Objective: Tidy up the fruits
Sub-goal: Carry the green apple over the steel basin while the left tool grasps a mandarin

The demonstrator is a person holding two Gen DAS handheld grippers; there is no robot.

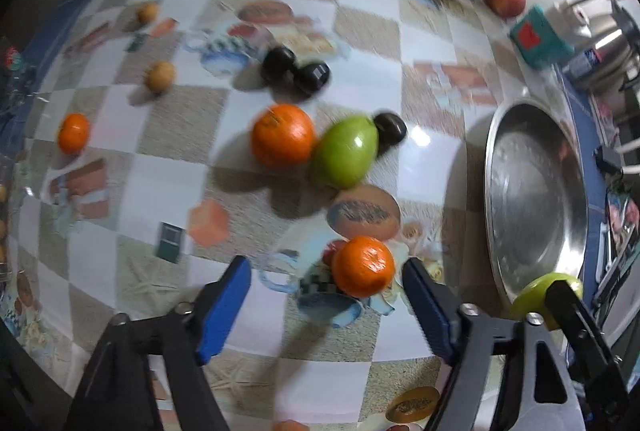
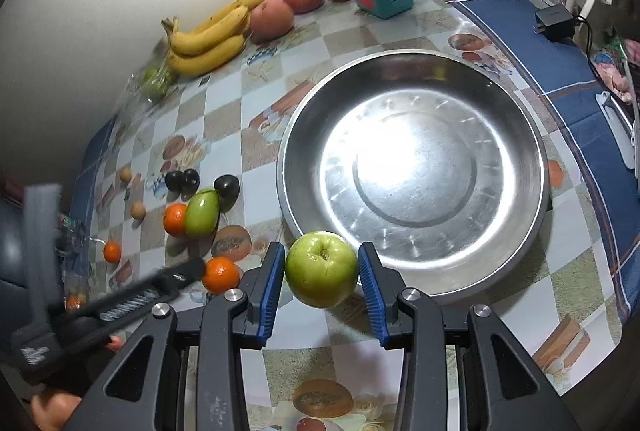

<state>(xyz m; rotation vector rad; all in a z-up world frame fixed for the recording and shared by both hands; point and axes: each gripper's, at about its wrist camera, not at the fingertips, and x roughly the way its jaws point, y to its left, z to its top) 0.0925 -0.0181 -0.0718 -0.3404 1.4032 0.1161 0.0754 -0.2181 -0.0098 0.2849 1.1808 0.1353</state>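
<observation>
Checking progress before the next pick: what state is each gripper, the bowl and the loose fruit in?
Right gripper: shut on green apple, lifted near the bowl rim.
Left gripper: open, orange between its fingers, not pinched.
Bowl: upright, empty.
Bananas: bunched by the wall.
Second green fruit: on the table, touching an orange.

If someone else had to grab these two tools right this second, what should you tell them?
Right gripper: shut on a green apple, held by the near rim of the steel bowl.
Left gripper: open, nothing held, an orange between its fingers, next to the right one.
Done: no fruit in the bowl.
Left on the table: another orange touching a second green fruit, a small orange, three dark fruits, two small tan fruits. Bananas and peaches sit by the wall.
</observation>
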